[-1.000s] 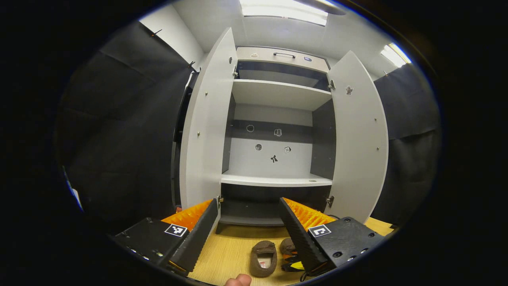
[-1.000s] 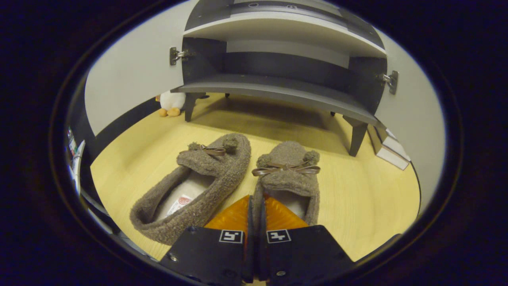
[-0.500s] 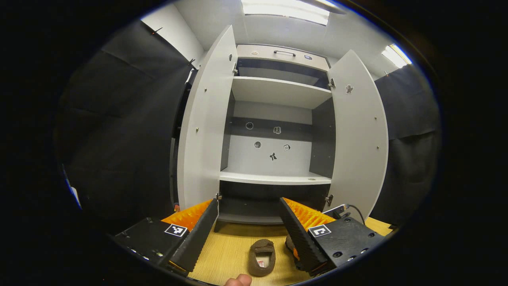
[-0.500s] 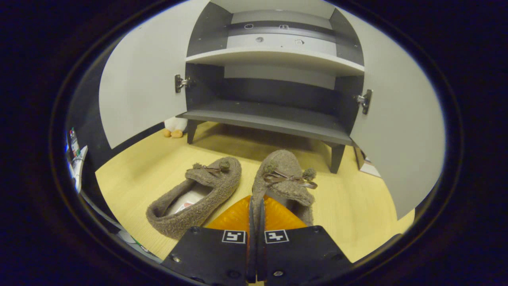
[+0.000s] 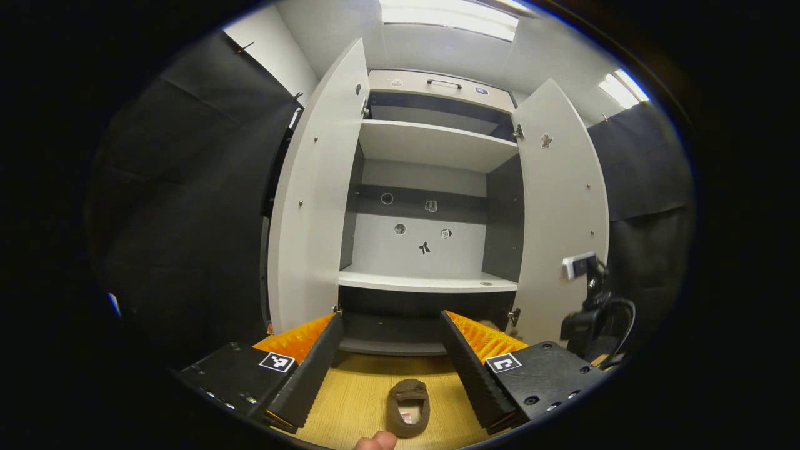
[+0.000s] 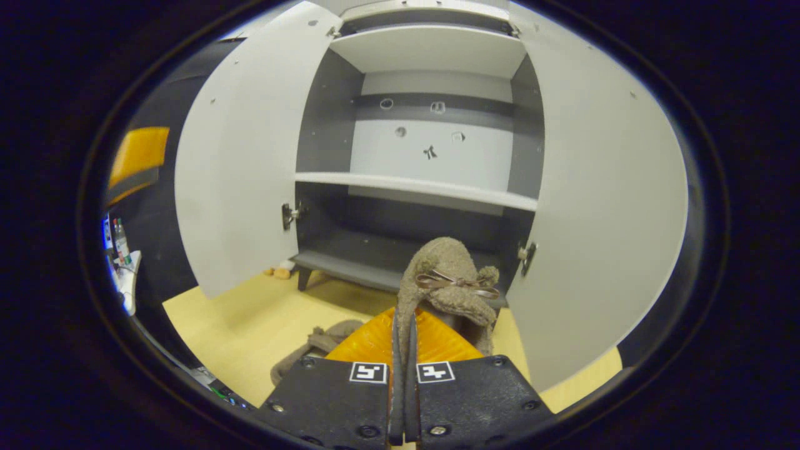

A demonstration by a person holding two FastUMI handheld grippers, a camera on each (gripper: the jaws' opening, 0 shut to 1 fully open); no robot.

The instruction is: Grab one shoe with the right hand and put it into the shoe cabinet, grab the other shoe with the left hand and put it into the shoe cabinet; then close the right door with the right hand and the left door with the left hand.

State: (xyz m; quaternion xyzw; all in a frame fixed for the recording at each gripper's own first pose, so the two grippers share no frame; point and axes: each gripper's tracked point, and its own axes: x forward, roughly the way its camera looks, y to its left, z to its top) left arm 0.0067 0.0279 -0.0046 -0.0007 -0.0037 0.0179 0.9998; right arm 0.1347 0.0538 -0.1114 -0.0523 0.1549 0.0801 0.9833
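My right gripper (image 6: 403, 319) is shut on the heel edge of a brown fuzzy shoe with a bow (image 6: 447, 278). The shoe hangs off the floor in front of the shoe cabinet's dark bottom shelf (image 6: 350, 262). The other shoe (image 6: 315, 344) lies on the wooden floor below and to the left, also seen as the single shoe (image 5: 408, 406) between the fingers of my left gripper (image 5: 392, 320). That gripper is open, holds nothing, and faces the cabinet from farther back. Both white doors stand wide open: the left door (image 5: 312, 206) and the right door (image 5: 559, 206).
The cabinet has a white middle shelf (image 5: 428, 284) and an upper shelf (image 5: 437, 140), both bare. A small plush toy (image 6: 278, 272) lies on the floor under the left door. The right gripper's body and cable (image 5: 590, 312) show beside the right door. A thumb (image 5: 375, 442) shows at the bottom edge.
My right gripper has lifted its shoe off the floor and raised it toward the cabinet opening. One shoe stays on the floor. The left gripper has stayed open and nearly still.
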